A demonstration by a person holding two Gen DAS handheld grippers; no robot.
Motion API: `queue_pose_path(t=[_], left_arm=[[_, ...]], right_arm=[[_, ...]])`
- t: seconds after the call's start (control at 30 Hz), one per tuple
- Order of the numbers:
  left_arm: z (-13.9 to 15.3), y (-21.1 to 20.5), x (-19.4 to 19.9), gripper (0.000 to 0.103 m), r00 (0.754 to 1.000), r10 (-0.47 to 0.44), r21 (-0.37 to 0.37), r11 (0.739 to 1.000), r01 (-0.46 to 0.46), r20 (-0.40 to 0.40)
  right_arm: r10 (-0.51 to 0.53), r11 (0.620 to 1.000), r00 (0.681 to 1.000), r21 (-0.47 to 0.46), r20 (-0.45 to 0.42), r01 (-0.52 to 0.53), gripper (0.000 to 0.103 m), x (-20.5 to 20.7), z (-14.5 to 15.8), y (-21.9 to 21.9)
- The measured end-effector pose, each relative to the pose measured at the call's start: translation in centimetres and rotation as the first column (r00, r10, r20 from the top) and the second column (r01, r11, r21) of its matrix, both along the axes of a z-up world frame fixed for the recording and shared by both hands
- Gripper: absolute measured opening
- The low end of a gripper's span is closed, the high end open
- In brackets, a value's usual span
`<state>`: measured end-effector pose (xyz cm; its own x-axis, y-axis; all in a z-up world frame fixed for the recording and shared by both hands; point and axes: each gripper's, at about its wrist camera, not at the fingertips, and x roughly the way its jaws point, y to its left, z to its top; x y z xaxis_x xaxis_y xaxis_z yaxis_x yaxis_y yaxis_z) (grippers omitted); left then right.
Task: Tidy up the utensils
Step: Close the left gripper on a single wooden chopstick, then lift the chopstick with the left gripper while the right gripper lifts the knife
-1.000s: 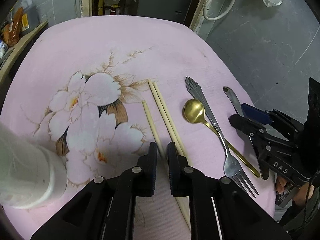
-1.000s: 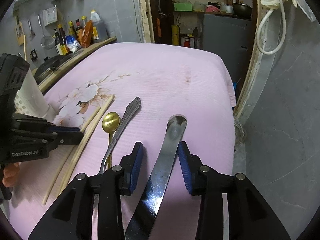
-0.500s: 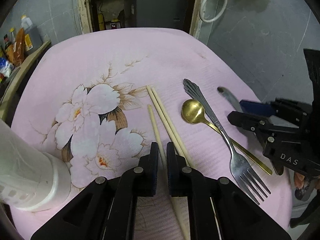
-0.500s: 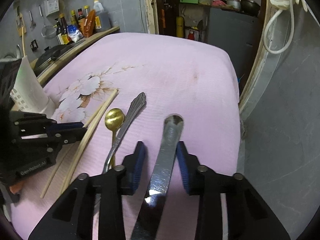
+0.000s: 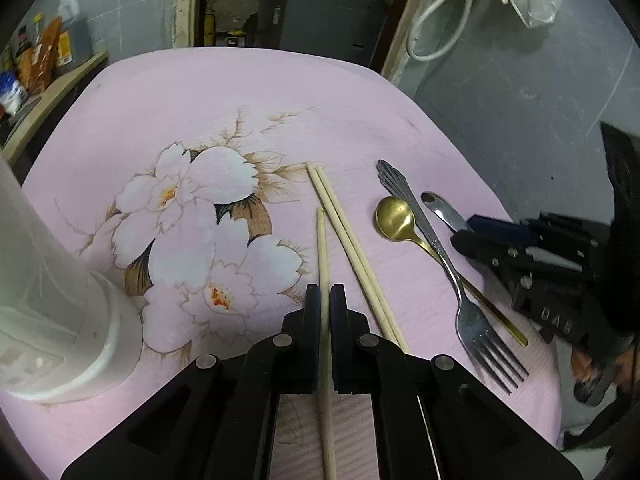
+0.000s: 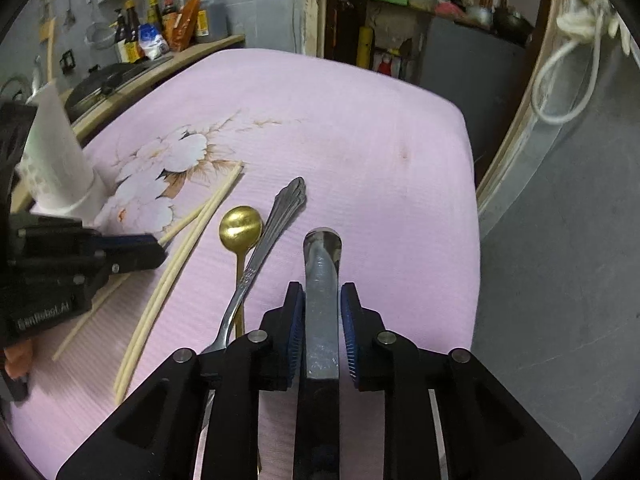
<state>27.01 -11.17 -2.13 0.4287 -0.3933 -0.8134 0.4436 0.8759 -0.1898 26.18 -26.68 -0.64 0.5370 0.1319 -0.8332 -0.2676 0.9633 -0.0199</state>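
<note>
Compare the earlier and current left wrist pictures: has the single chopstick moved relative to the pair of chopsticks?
Yes. The single chopstick has swung slightly, its far tip drawing away from the pair of chopsticks, and it now sits clamped between the left gripper fingers.

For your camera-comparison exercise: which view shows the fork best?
The left wrist view: the fork lies fully visible, tines to ornate handle end, crossing the gold spoon. The right wrist view shows only its handle; its tines are hidden behind the right gripper.
</note>
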Motion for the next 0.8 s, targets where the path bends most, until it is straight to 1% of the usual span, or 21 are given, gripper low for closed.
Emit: queue_pose_path(t=[0.07, 0.13, 0.23, 0.33, 0.43, 0.47, 0.5, 0.57, 0.63, 0.7, 0.8], left_arm=[[0.0, -0.1, 0.0, 0.003, 1.0, -0.011, 0.006, 1.0, 0.011, 0.0], [-0.2, -0.1, 0.1, 0.003, 1.0, -0.012, 0.009, 1.0, 0.012, 0.002], [-0.2, -0.1, 0.0, 0.003, 1.0, -0.01, 0.009, 1.0, 0.01, 0.009], [-0.2, 0.1, 0.0, 0.003, 1.0, 0.011, -0.022, 1.0, -0.011, 0.006], [0.2, 0.5, -0.6, 0.003, 0.999, 0.022, -0.05, 0.999, -0.021, 0.024], [0.5, 0.7, -1.0, 0.003, 0.999, 0.026, -0.065, 0.998, -0.023, 0.04], [0.8, 0.8, -1.3, 0.003, 0.998, 0.029, -0.076, 0.997, -0.025, 0.056], [1.6, 1.1, -1.9, 0.002, 0.995, 0.035, -0.106, 0.994, -0.025, 0.095], [2.4, 1.3, -2.6, 0.002, 0.989, 0.043, -0.138, 0.99, -0.024, 0.14], [3.2, 1.7, -3.2, 0.002, 0.981, 0.059, -0.164, 0.986, -0.028, 0.186], [3.9, 2.2, -3.9, 0.003, 0.966, 0.087, -0.207, 0.978, -0.036, 0.243]], right_arm=[[-0.013, 0.999, 1.0, 0.04, -0.028, 0.014, 0.021, 0.4, 0.0, -0.5], [-0.016, 0.998, 0.999, 0.054, -0.036, 0.018, 0.021, 0.4, 0.0, -0.6], [-0.024, 0.999, 1.0, 0.034, -0.012, 0.025, 0.021, 0.0, 0.0, -0.2], [-0.033, 0.999, 0.999, 0.038, 0.007, 0.033, 0.021, -0.3, -0.1, -0.2], [-0.084, 0.989, 0.996, 0.127, 0.022, 0.08, 0.02, -0.7, -0.2, -1.3], [-0.096, 0.986, 0.995, 0.136, 0.03, 0.092, 0.018, -0.9, -0.3, -1.4], [-0.103, 0.987, 0.994, 0.127, 0.047, 0.097, 0.014, -1.2, -0.3, -1.3], [-0.11, 0.987, 0.991, 0.125, 0.07, 0.101, 0.014, -1.7, -0.2, -1.1], [-0.12, 0.982, 0.989, 0.158, 0.087, 0.105, 0.013, -2.3, 0.1, -1.3], [-0.126, 0.972, 0.986, 0.211, 0.113, 0.1, 0.013, -3.1, 0.4, -1.7], [-0.141, 0.961, 0.973, 0.263, 0.183, 0.089, 0.013, -4.8, 1.2, -2.1]])
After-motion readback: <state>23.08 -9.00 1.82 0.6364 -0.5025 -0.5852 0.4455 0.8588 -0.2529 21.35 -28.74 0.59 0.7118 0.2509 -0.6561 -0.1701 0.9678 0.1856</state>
